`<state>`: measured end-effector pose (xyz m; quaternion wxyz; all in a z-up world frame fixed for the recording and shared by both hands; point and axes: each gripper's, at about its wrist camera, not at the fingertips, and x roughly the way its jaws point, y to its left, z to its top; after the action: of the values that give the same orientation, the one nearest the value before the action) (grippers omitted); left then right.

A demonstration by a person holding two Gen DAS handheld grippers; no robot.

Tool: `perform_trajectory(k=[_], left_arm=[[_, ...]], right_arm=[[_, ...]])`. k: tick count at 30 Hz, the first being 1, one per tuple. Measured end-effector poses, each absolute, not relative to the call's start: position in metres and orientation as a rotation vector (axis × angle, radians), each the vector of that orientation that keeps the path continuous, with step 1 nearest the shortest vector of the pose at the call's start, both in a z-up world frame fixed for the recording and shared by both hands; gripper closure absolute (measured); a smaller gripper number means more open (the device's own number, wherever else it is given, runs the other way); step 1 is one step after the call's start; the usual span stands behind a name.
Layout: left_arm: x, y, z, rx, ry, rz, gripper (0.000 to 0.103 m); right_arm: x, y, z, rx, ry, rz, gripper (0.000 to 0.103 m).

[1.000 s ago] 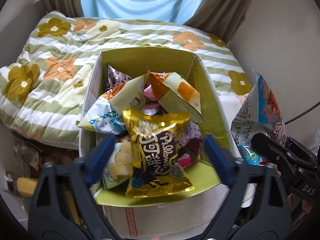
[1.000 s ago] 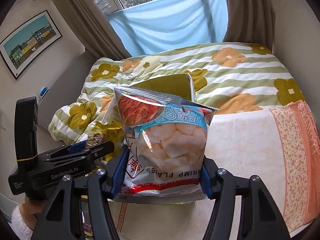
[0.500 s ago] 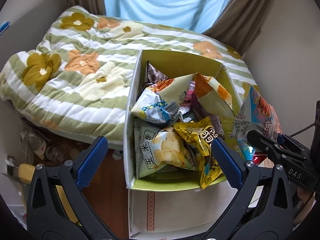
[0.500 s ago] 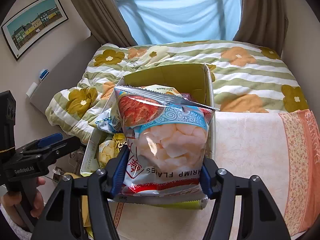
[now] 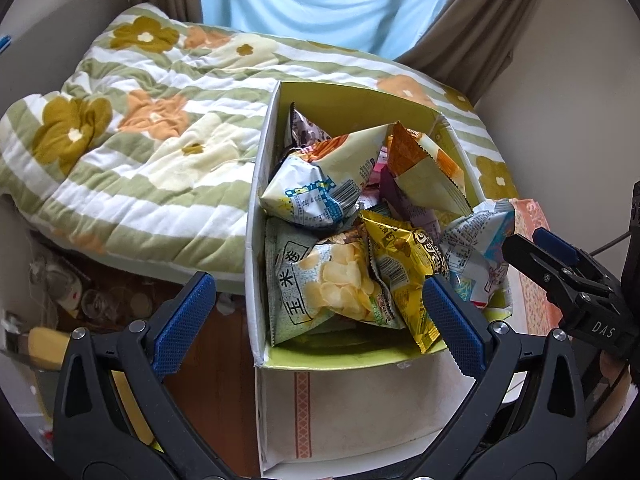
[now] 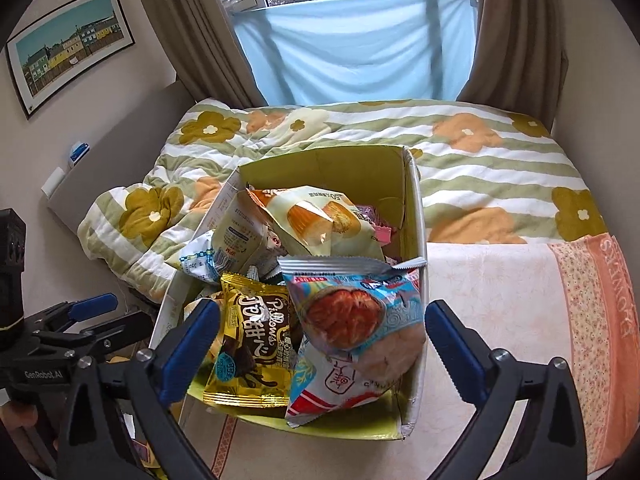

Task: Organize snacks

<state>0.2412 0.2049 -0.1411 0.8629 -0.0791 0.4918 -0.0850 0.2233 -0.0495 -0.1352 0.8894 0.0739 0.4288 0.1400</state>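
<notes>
A cardboard box [image 6: 418,216] with a yellow-green inside stands on the bed and is heaped with several snack packets. The shrimp flakes bag [image 6: 352,332] lies tilted in its near right corner, beside the gold Pillows bag [image 6: 256,344]. My right gripper [image 6: 322,308] hangs just above them. Its jaws are opening and stand wide either side of the shrimp bag, with the pads off it. My left gripper [image 5: 316,284] is open over the box's near left wall [image 5: 256,240], holding nothing. The shrimp bag [image 5: 476,248] and the right gripper [image 5: 540,248] also show in the left wrist view.
A flowered green-striped quilt [image 5: 140,152] covers the bed left of and behind the box. A pale cloth with an orange border [image 6: 520,300] lies to its right. Clutter sits on the brown floor [image 5: 72,292] below the bed edge. Curtains and a blue sheet hang behind.
My right gripper has opened and let go of the shrimp flakes bag, which dropped into the box. My left gripper slid left, off the gold bag toward the box's left wall.
</notes>
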Motion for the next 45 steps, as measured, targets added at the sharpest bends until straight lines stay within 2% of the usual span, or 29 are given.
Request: perform_trajectory(k=[9,25,33,45], left_arm=[[0.22,0.191,-0.12,-0.157,0.982,-0.168,0.0],[0.084,0.092,-0.014,0.012,0.631,-0.081,0.0],[0.035,0.062,-0.015,0.027,0.587,-0.078,0.0],[0.019,0.055,-0.014,0.033,0.584,-0.078,0.0]], right_arm=[[0.206,-0.061,-0.117,0.156,0.857,0.299,0.001],[0.084,-0.161,-0.029,0.121,0.628,0.174,0.001],[0.037,-0.187,-0.033,0.039,0.635,0.051,0.001],[0.018,-0.195,-0.035,0.045,0.621,0.024,0.001]])
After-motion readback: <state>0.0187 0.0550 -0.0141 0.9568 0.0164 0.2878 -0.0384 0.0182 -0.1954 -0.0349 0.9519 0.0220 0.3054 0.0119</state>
